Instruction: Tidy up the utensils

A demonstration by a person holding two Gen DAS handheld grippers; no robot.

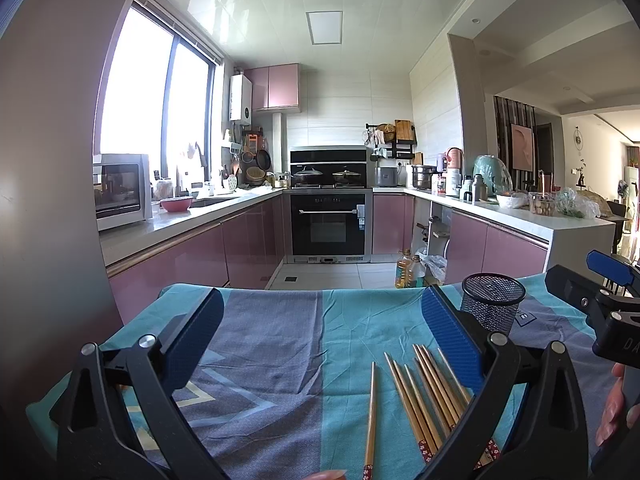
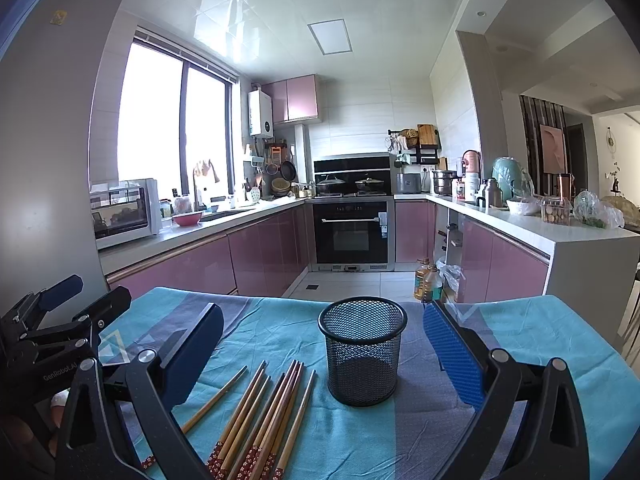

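Chopsticks (image 2: 260, 420) lie loose on table (image 2: 540, 340), just left of empty mesh cup (image 2: 362, 350) (upright). Left claw (image 1: 320, 344) and right claw (image 2: 322, 356) both gape wide, holding nothing. Likely first pickup; next needs pinching one stick.

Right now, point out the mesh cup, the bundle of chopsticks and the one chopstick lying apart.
Mesh cup (image 2: 362, 360), right wrist view, on the middle of its wire wall.
Chopstick bundle (image 2: 264, 420), right wrist view, on the mid shafts.
Lone chopstick (image 1: 371, 412), left wrist view, on its mid shaft.
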